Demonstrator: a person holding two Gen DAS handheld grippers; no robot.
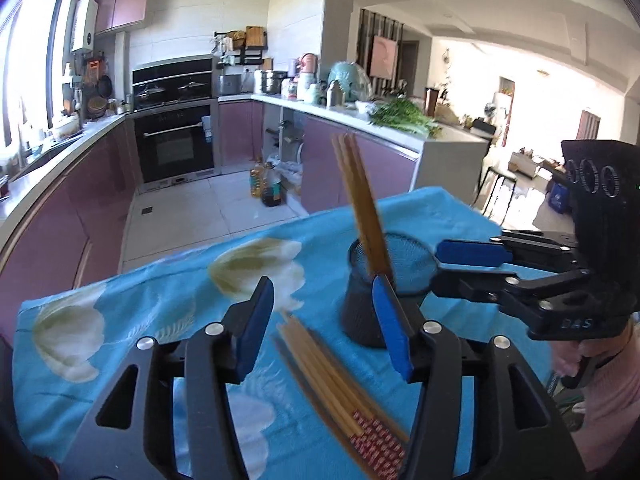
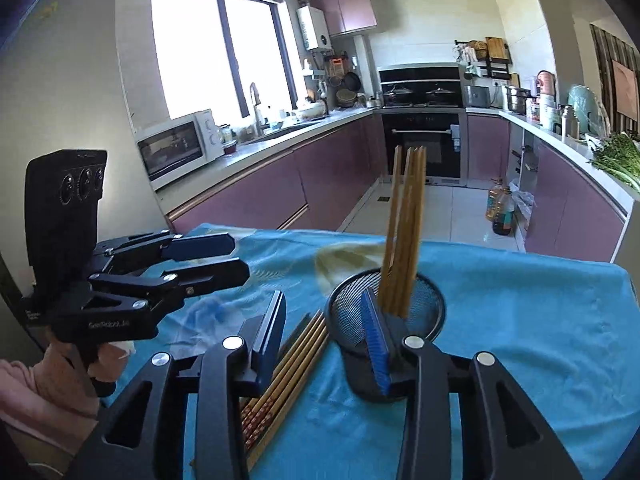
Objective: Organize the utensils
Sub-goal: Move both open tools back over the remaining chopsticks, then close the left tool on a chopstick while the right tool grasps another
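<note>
Evidently mid-sort: several wooden chopsticks standing in the black mesh holder at centre frame, leaning slightly, and a loose bundle of chopsticks lying on the blue tablecloth just beside the holder, lower centre. Left gripper hovering above that bundle, jaws partly open, nothing between them. Right gripper likewise parted and empty, near the holder. Next, probably: dropping onto the lying bundle, closing on a few sticks, lifting them upright into the holder without knocking it over.

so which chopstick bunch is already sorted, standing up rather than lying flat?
The chopsticks in the mesh holder: they stand upright in the black mesh holder. The loose chopsticks lie flat on the blue cloth.
</note>
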